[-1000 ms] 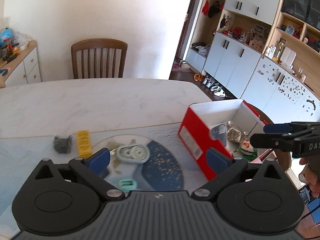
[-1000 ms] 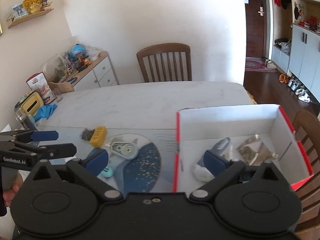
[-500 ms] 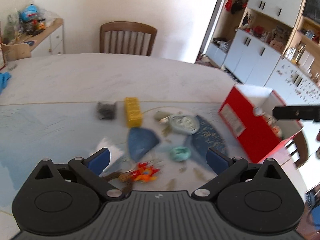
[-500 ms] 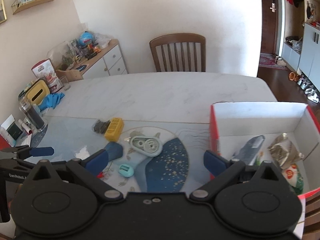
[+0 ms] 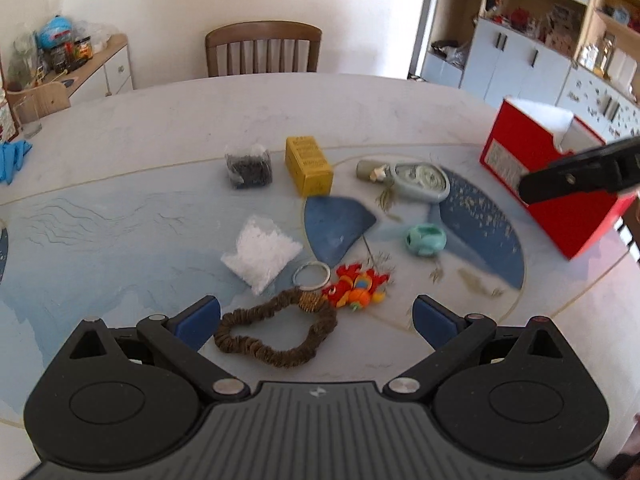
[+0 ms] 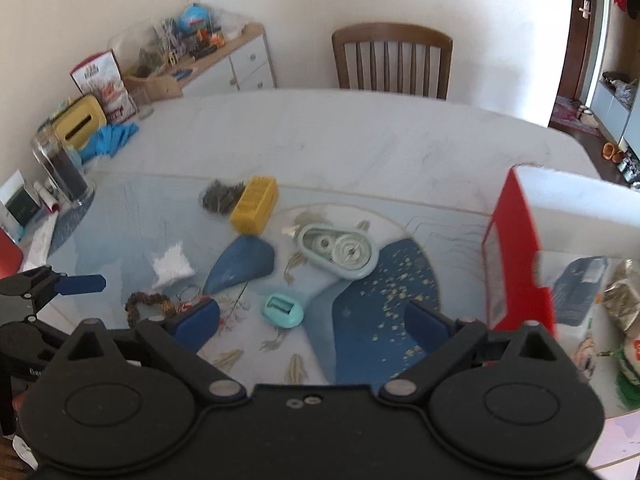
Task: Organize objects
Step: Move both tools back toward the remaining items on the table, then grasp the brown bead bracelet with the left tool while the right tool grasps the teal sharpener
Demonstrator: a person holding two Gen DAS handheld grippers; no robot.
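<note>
Left gripper [image 5: 316,320]: 2 blue-padded fingers spread wide, nothing between them, above a ruffled brown fabric scrunchie [image 5: 276,334] lying on the marble table [image 5: 160,128]. Just beyond lie a thin metal ring [image 5: 311,275], a red-orange plush toy [image 5: 355,289] and a crinkly white packet [image 5: 261,254]. Farther off lies a boxy yellow carton [image 5: 308,165]. Right gripper [image 6: 312,322]: fingers also spread, empty, over a rounded teal plastic piece [image 6: 282,311]. Red cardboard box [image 6: 516,256] at right, open-topped.
</note>
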